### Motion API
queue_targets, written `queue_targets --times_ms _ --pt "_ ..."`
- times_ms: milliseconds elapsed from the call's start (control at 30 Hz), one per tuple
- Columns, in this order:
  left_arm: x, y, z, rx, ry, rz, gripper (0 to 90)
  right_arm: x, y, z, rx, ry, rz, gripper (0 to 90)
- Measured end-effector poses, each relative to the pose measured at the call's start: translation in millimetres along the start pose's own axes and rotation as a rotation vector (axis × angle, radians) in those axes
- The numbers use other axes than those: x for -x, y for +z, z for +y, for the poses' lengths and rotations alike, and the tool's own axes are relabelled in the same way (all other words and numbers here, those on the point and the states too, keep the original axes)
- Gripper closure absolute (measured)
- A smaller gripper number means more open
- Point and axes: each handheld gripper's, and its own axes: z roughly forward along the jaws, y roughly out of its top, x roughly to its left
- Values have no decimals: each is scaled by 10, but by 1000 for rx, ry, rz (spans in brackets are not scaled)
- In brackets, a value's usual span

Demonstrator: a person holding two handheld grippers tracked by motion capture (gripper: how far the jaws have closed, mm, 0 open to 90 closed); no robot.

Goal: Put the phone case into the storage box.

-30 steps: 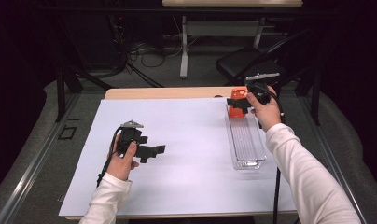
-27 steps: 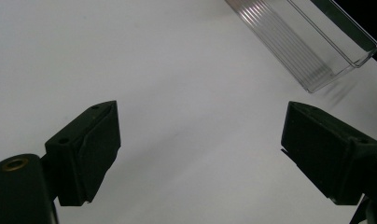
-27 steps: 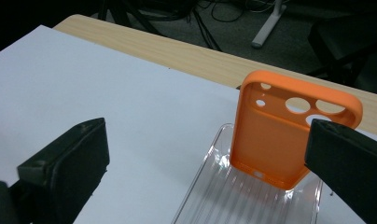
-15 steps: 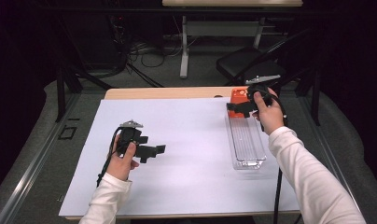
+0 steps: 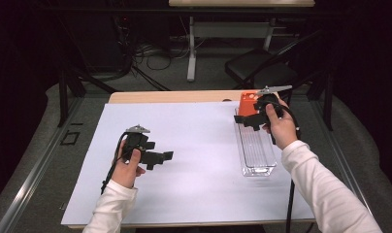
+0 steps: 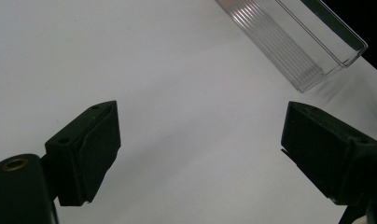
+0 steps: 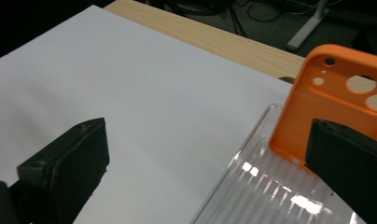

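Hovering over the white sheet toward the tabletop's (image 5: 174, 97) left edge: left tool (image 5: 161, 156), jaws spread wide, gripping nothing, pointing across toward the right edge. Lying along the right edge, long axis running near to far: clear ribbed tray (image 5: 254, 145), its near end showing in the left gripper view (image 6: 294, 42). Standing upright at that tray's far end, close to the far right corner: orange phone case (image 5: 247, 103), camera cut-outs uppermost (image 7: 336, 88). Hovering just beside that case: right tool (image 5: 246, 120), jaws spread, pinching nothing, one jaw crossing in front of the case's lower edge, the other out over the sheet. Sitting far closer to the case: the right hand (image 5: 280, 127), judged better placed for shifting sideways and closing.
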Motion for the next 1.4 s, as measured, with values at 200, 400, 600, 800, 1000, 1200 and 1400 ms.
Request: queue_targets --times_ms 200,400,600,800,1000,1200,1400 --pt "13 0 14 -1 10 -9 120 -120 -27 -64 -3 -23 38 0" --pt "29 9 21 -11 25 -8 120 -216 -3 -125 -12 -71 46 0" --pt "33 -3 22 -6 25 -8 120 -270 25 -147 -17 -79 69 0" --pt "39 -1 19 -10 33 -8 120 -363 46 -201 -21 -87 88 0" --pt "55 -15 11 -11 40 -13 120 -504 55 -316 -20 -116 115 0" --pt "89 -3 6 -15 52 -16 121 -631 67 -440 -17 -132 122 0" --pt "106 13 7 -19 61 -21 120 -790 67 -590 5 -144 136 0"
